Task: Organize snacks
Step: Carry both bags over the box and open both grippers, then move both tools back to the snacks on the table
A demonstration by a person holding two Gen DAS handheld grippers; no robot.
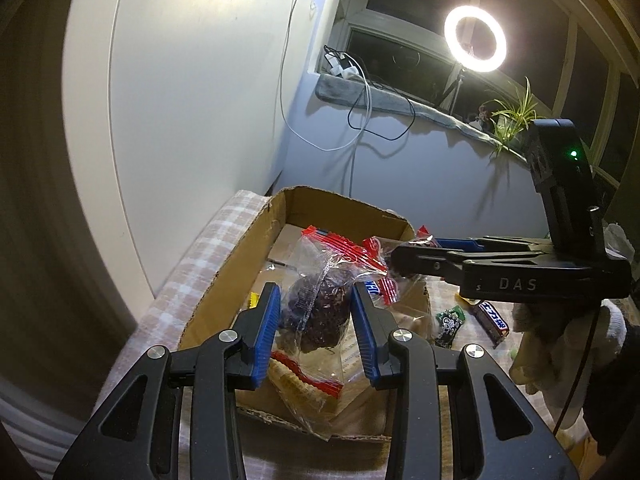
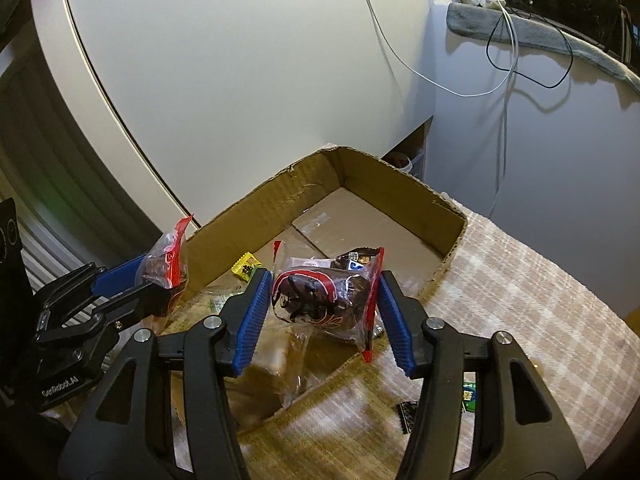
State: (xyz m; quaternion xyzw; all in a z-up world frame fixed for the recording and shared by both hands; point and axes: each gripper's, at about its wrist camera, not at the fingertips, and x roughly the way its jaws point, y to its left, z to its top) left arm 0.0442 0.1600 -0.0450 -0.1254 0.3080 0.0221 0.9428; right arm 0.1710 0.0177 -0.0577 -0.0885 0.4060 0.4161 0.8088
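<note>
In the lower middle of the left wrist view, the left tool holds a clear red-trimmed packet of dark snack between its blue pads, above the near end of the cardboard box. In the lower middle of the right wrist view, the right tool likewise holds a second red-trimmed packet over the box's near wall.

Both loads look ready to drop. I would lower each packet until it nearly rests on the box floor before widening the jaws, as the crinkly film may cling to a pad. Release one at a time, since the tools hang close together.

Farther right in the left view, a green wrapper and a dark candy bar lie on the checked bench, outside the box.
</note>
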